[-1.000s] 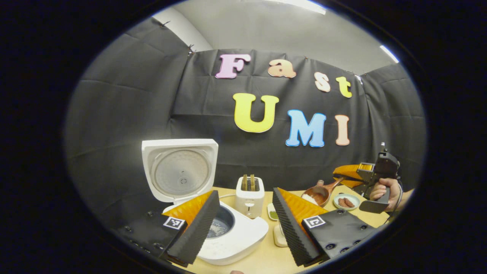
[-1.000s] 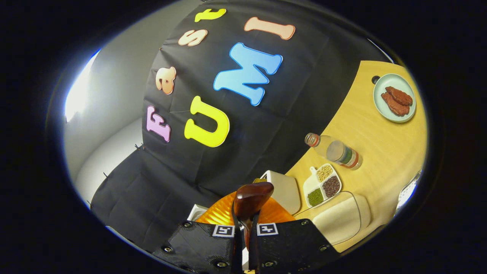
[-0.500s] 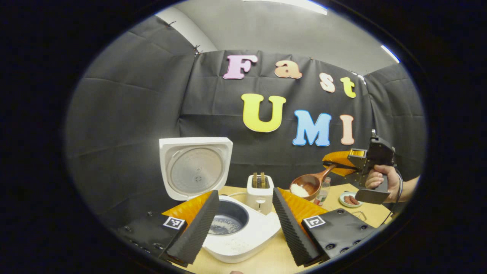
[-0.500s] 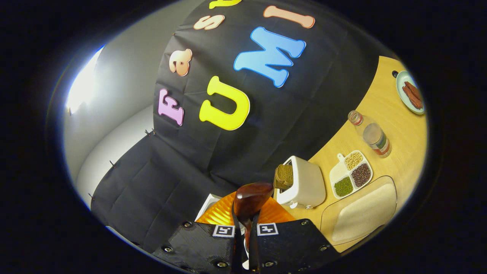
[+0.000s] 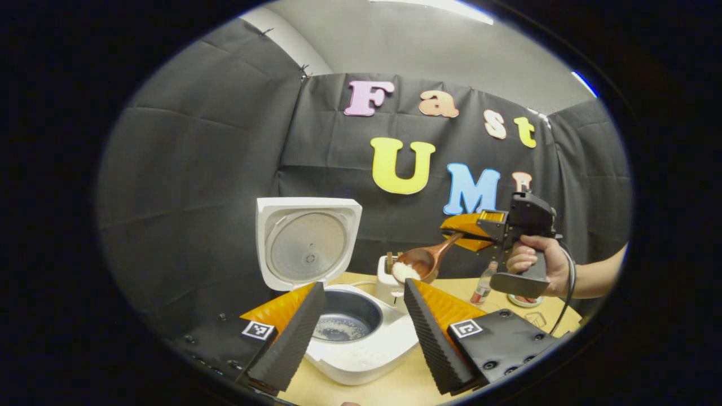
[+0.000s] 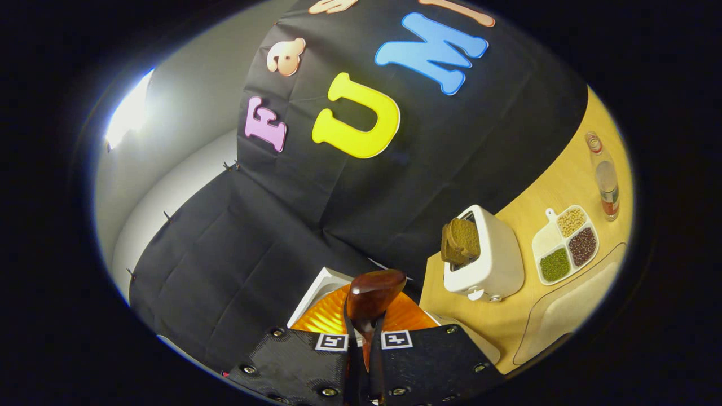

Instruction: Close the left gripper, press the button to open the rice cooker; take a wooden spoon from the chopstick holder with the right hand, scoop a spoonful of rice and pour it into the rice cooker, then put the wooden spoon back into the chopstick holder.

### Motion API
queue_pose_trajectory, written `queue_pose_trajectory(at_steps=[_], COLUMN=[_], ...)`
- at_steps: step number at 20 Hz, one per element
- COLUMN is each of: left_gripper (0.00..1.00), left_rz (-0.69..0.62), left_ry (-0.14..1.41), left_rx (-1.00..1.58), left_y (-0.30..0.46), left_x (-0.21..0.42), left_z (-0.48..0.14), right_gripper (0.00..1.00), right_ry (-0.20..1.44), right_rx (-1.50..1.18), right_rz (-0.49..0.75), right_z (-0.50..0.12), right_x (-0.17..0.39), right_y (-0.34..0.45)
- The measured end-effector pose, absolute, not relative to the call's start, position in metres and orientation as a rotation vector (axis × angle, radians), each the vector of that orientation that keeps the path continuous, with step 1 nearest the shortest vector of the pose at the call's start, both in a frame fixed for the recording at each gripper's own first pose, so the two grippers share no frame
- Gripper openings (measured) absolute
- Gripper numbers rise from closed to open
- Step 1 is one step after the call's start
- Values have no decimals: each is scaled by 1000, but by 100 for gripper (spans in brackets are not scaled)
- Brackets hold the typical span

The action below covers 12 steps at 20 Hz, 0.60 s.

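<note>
Wooden table (image 5: 395, 389) carries the rice cooker (image 5: 361, 344), lid up; left gripper (image 5: 358, 332) hangs open just before it. Right gripper (image 6: 361, 361) is clamped on the wooden spoon (image 5: 426, 262); its rice-filled bowl is raised beside the toaster (image 6: 488, 262), not yet over the pot.

We see a light wooden table (image 6: 569, 186). The white rice cooker (image 5: 366, 352) stands on it near the front edge, lid up. Behind it, toward the back edge, stands a white toaster (image 6: 488, 259) holding brown bread. Beside the toaster lies a divided dish of beans (image 6: 566, 244), with a bottle (image 6: 604, 177) farther along and a clear board (image 6: 569, 316) at the near edge.
</note>
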<state>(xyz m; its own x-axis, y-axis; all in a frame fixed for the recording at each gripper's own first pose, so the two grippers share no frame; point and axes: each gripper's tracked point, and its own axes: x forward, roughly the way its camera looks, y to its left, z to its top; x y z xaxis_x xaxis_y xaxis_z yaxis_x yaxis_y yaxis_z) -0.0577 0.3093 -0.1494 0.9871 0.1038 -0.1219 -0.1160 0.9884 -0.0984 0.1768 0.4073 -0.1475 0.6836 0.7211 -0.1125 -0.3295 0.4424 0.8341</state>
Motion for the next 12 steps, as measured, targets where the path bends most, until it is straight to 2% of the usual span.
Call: queue_pose_trajectory(at_steps=[6, 12], left_gripper=[97, 97], left_rz=[82, 56], left_ry=[102, 133], left_rx=[-103, -92], left_y=[309, 319], left_x=[-63, -77], left_z=[-143, -160], right_gripper=[7, 7], right_ry=[551, 560], right_rx=[719, 428], right_rz=[710, 741], right_z=[-186, -224], right_x=[181, 179], right_y=[467, 516])
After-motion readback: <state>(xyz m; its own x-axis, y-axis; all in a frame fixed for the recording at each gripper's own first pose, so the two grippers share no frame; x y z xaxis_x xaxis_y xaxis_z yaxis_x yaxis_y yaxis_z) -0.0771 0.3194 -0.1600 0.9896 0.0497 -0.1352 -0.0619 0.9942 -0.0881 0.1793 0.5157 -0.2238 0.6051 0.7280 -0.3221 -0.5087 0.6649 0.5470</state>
